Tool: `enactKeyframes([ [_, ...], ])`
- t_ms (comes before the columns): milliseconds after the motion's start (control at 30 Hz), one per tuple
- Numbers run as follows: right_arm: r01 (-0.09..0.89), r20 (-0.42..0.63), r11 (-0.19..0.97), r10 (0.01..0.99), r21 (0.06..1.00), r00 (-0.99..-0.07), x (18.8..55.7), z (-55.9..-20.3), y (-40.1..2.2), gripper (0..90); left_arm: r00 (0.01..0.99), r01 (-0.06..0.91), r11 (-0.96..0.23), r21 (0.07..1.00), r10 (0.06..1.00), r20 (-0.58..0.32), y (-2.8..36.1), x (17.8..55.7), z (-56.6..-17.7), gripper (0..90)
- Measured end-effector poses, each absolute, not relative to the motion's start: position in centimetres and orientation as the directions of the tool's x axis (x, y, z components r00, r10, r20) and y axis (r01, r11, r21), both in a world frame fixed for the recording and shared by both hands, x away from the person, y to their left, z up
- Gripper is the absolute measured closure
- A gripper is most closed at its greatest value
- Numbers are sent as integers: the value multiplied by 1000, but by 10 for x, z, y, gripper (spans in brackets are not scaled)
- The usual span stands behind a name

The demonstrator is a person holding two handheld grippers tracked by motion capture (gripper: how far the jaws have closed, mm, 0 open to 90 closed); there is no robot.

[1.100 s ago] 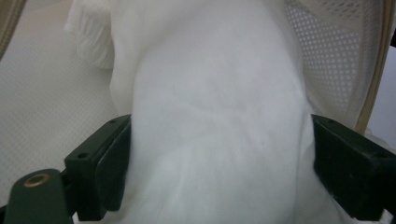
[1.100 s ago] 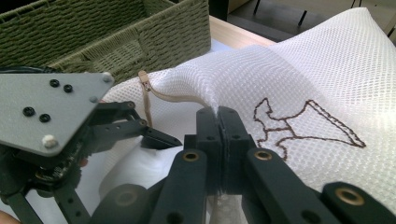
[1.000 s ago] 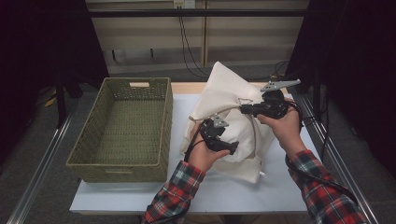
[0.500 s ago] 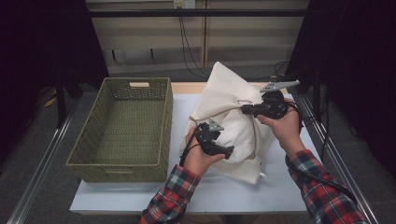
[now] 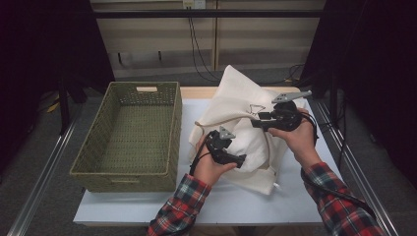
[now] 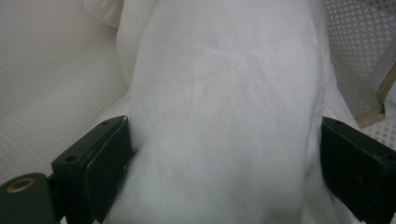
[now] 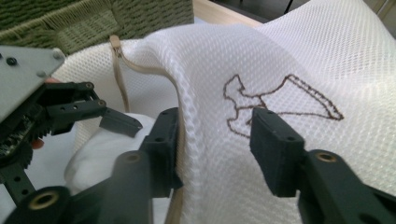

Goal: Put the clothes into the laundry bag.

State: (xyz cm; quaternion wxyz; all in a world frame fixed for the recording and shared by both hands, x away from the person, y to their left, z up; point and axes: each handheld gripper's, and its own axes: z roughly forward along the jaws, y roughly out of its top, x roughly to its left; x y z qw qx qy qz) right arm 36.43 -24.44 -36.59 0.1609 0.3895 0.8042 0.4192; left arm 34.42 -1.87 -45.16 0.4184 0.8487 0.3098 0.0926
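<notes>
The left tool [image 5: 242,160], low on the white mesh bag [image 5: 236,103], has its jaws spread wide and pressed against both sides of a soft white bundle [image 6: 224,116], gripping it. The right tool [image 5: 254,123], higher up near the bag's brown outline print [image 7: 280,100], has just been opening; the bag's mesh edge hangs between its parted jaws (the pads no longer pinch it). The bag lies crumpled on the white table [image 5: 196,206], its tan drawstring [image 7: 122,93] trailing. Just left stands a green wicker basket [image 5: 88,172], nothing inside.

Right tongs [image 7: 215,140] just parted, left tongs [image 6: 224,172] clamped.
</notes>
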Motion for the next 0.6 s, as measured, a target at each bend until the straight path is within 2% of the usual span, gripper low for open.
enactKeyframes([
  [133, 500, 47, 374, 763, 781, -644, 364, -372, -244, 434, 788, 456, -455, 765, 606, -109, -18, 345, -452, 78],
  [267, 511, 31, 396, 767, 763, -641, 365, -381, -247, 415, 785, 458, -461, 760, 611, -103, -17, 346, -452, 77],
  [367, 518, 32, 387, 777, 763, -629, 366, -386, -251, 450, 784, 462, -453, 763, 611, -111, -18, 346, -454, 77],
  [600, 506, -25, 410, 795, 759, -606, 366, -383, -261, 617, 785, 458, -470, 754, 612, -95, -18, 346, -456, 76],
])
